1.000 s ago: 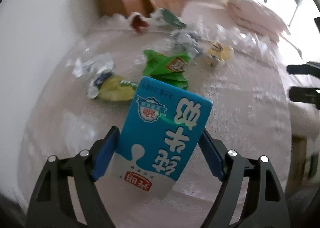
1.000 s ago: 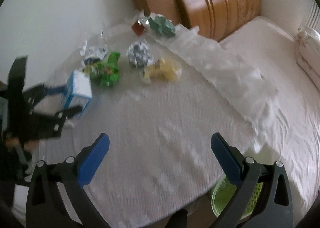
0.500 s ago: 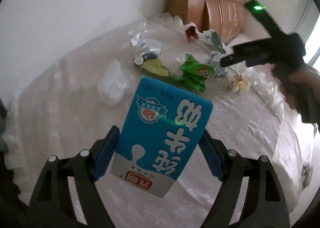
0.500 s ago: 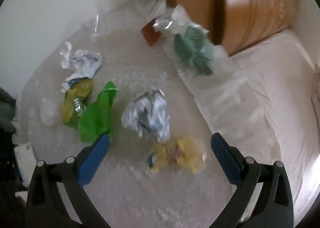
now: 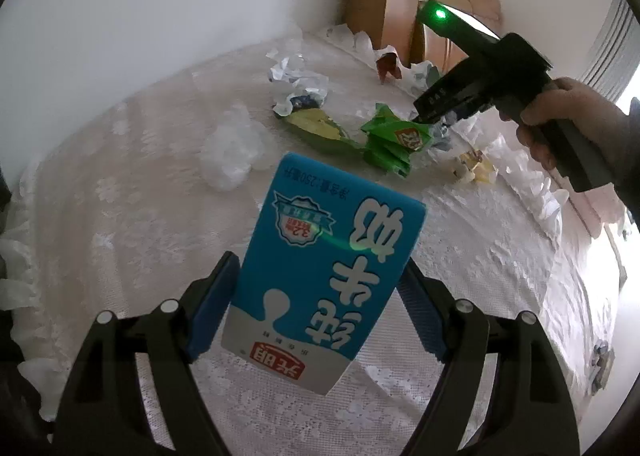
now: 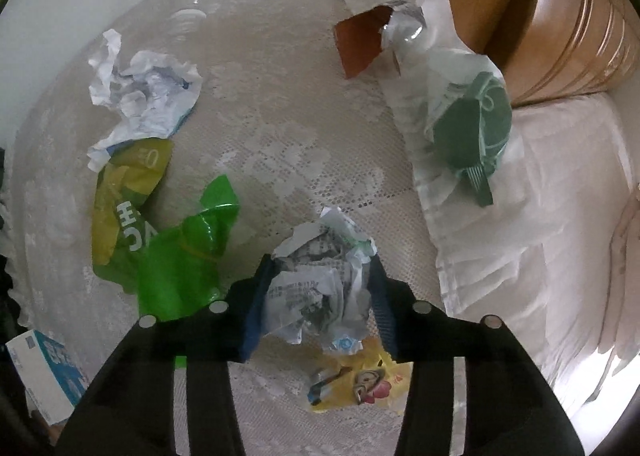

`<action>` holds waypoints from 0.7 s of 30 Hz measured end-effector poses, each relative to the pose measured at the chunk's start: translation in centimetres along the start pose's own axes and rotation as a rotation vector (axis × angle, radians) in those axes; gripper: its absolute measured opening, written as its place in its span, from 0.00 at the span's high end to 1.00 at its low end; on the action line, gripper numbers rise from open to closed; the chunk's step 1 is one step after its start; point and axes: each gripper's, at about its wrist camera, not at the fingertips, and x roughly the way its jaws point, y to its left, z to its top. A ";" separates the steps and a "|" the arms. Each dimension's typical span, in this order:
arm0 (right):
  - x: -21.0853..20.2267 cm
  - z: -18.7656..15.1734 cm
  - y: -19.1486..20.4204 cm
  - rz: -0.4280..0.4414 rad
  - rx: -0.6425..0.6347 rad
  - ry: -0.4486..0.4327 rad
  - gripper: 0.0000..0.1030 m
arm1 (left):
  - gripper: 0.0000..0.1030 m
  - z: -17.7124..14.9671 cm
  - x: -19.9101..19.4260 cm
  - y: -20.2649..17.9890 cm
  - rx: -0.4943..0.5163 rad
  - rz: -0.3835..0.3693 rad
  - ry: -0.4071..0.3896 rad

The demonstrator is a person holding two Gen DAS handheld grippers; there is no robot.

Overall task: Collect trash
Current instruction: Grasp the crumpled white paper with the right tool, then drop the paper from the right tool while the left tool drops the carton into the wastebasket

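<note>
Meanwhile, right hand-held gripper (image 6: 320, 296) has just closed on crumpled paper (image 6: 320, 288); left hand-held gripper (image 5: 320, 312) clamps a glossy boxy carton (image 5: 320, 288).

Lit softly by daylight from the right edge of both views, blown out white at the lower right of the right wrist view. Curved strongly by fisheye, corners vignetted black. Sharp in the left wrist view, with a green flare streak across the milk carton (image 5: 324, 280). Dimmer, grainier in the right.
</note>
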 end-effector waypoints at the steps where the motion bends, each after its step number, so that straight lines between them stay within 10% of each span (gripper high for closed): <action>1: -0.2 0.0 0.1 0.000 0.001 -0.007 0.56 | 0.26 0.0 0.0 -0.1 0.003 -0.002 0.000; 11: -8.2 -6.8 0.1 -0.008 -0.020 -0.175 0.57 | 0.26 -0.9 -1.2 -3.4 0.055 -0.033 0.001; 21: -13.2 -23.2 -6.1 -0.002 0.040 -0.235 0.57 | 0.26 -3.6 -4.1 -14.6 0.257 -0.157 -0.008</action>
